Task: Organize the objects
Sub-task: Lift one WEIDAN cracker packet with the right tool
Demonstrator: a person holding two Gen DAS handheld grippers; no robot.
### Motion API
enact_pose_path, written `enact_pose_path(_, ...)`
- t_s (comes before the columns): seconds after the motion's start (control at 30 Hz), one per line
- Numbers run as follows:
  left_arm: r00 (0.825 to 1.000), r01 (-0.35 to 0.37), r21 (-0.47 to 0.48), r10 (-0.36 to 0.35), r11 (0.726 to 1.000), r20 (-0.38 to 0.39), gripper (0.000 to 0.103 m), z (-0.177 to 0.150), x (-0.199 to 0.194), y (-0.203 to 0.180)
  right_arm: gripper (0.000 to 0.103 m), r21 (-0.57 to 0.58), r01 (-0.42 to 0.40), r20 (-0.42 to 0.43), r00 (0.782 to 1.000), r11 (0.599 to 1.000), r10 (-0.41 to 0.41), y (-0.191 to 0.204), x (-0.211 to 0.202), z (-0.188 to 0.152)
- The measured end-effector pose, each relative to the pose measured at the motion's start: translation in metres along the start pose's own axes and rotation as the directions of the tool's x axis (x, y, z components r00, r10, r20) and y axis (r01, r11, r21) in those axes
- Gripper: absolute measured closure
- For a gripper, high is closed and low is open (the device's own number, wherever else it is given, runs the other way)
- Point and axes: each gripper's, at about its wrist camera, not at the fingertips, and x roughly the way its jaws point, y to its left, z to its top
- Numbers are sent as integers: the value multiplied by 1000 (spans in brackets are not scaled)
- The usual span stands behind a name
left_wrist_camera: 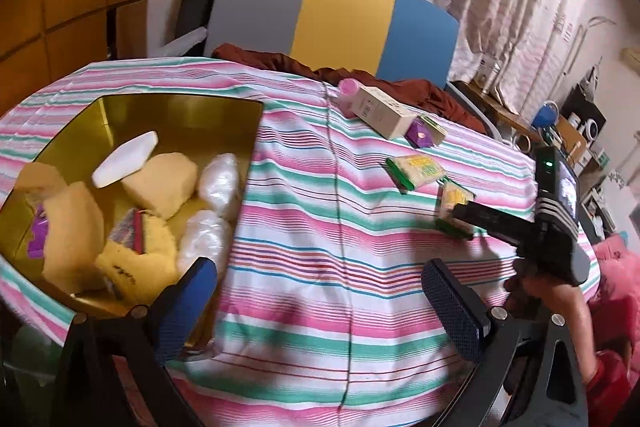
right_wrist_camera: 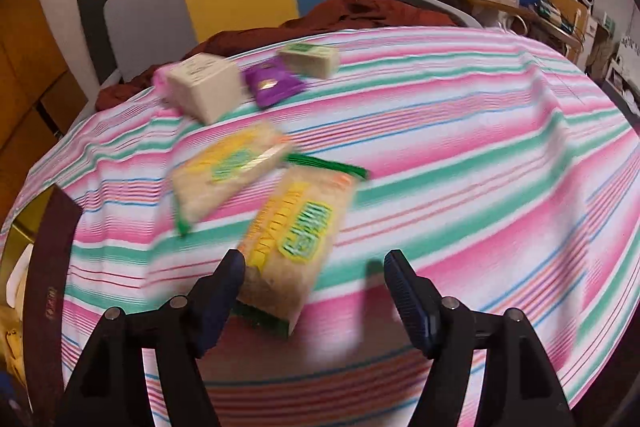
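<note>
Between the blue-padded fingers of the right gripper point(right_wrist_camera: 314, 267) lies a flat yellow-and-green plastic snack packet point(right_wrist_camera: 298, 239), resting on the pink, green and white striped cloth point(right_wrist_camera: 460, 163); the jaws stand apart, the left pad close against the packet's edge and the right pad clear of it, so nothing is clamped; whether the left pad actually touches the packet cannot be told through the blur. Just beyond and to the left of that packet lies a second yellow-and-green packet point(right_wrist_camera: 230, 175), the two nearly touching at their far corners. Farther ahead sit a cream cardboard box point(right_wrist_camera: 204, 87) with a pink bottle point(right_wrist_camera: 160, 77) behind it, a small purple foil pouch point(right_wrist_camera: 272, 85) and a pale green-topped box point(right_wrist_camera: 310, 59), close together near the cloth's far edge.

Ahead of the left gripper point(left_wrist_camera: 318, 279), whose jaws also stand apart over bare cloth and hold nothing, a gold-lined open box point(left_wrist_camera: 168, 107) lies off to the left; it holds yellow sponge-like blocks point(left_wrist_camera: 160, 183), white crumpled plastic bags point(left_wrist_camera: 220, 181) and a white oblong piece point(left_wrist_camera: 126, 163). To this gripper's right, the right gripper's black body and a hand point(left_wrist_camera: 544, 291) reach over the nearer packet.
</note>
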Motion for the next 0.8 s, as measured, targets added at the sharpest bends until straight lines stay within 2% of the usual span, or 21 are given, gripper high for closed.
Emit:
enact_pose_path(0.13,1000,17,43,-16,999,-24,0,3,11,-16,30,82,-59,-21,998,995,61,-36,-1,7)
enact_pose_path(0.23,999,26,74,-23,997,-42,0,7,22,-28,30,126,-111,-21,993,986,115,-34,1,12)
enact_pose_path(0.3,999,23,99,-18,995,-51,0,11,30,-35,30,125,-118,-16,992,985,121,-24,4,15)
enact_pose_path(0.43,998,9,127,0,992,-64,0,19,42,-44,31,65,-25,-25,999,998,27,7,22,20)
enact_pose_path(0.5,998,-3,143,13,990,-64,0,24,48,-45,41,0,46,-5,999,999,-46,18,27,20)
enact_pose_path(0.53,998,-10,159,20,987,-64,0,27,51,-47,54,-19,54,6,999,998,-54,18,27,19)
enact_pose_path(0.7,998,-24,253,39,967,-53,0,43,71,-62,56,-22,84,68,994,996,-83,-8,18,14)
enact_pose_path(0.8,998,-36,340,51,940,-35,0,54,89,-82,56,-39,93,118,989,995,-87,-23,14,4)
